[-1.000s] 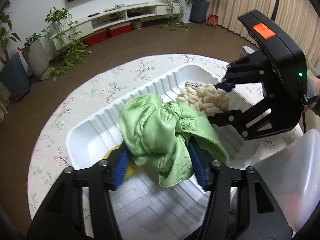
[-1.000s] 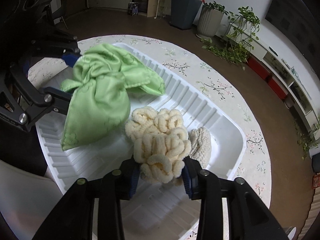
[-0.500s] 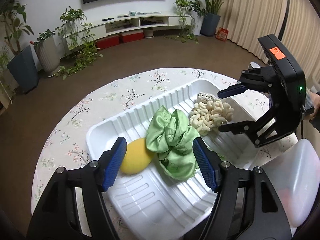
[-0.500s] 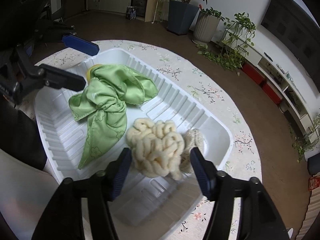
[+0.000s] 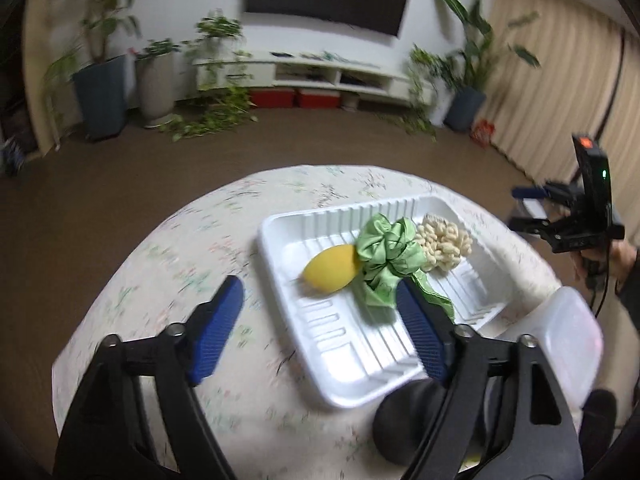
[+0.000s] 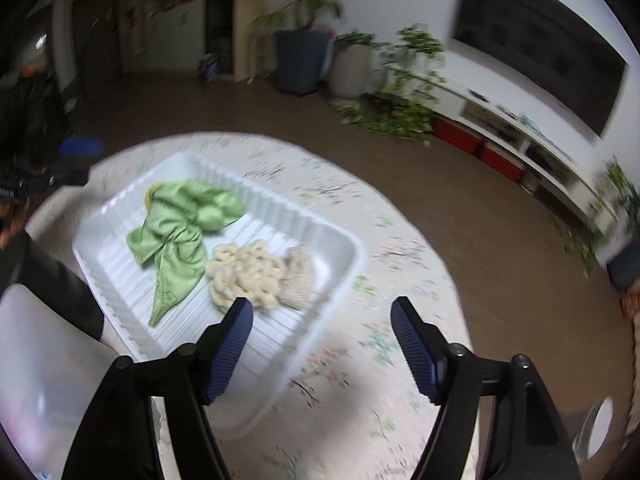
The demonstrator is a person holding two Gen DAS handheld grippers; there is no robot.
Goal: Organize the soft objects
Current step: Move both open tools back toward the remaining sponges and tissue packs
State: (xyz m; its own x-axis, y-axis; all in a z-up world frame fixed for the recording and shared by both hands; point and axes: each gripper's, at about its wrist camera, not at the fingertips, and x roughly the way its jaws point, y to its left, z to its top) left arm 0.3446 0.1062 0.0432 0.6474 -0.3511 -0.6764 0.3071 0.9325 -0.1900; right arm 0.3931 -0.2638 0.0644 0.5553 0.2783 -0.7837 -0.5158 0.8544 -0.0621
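- Green satin scrunchie [image 5: 386,258]: lies in the white ribbed tray [image 5: 312,220], mid-tray, one tail trailing toward the near wall. Nothing grips it.
- Cream chenille scrunchie [image 6: 244,276]: rests beside the green one, touching its tail; a beige knitted piece [image 6: 298,278] sits against its far side.
- Yellow egg-shaped sponge [image 5: 331,269]: on the other side of the green scrunchie, touching it; in the right wrist view only a sliver shows behind the green folds.
- Left gripper [image 5: 316,326]: my blue pads are spreading wider, with nothing pinched. One pad hangs over the flowered tablecloth [image 5: 224,248], the other overlaps the green tail in the picture without pressing it.
- Right gripper [image 6: 322,346]: jaws likewise opening and empty, straddling the tray's near corner; the cream scrunchie lies just beyond one pad.
- Step in hand, as I judge it: clearing both tools away from the tray with its contents left settled. To do this well I should lift straight off, keeping the left pad free of the green tail so it is not dragged over the rim.
- Frosted plastic container [image 5: 568,332]: near the tray's edge; a dark rounded object [image 5: 408,420] lies by the tray's near corner, its identity unclear. Both warrant a wide berth.
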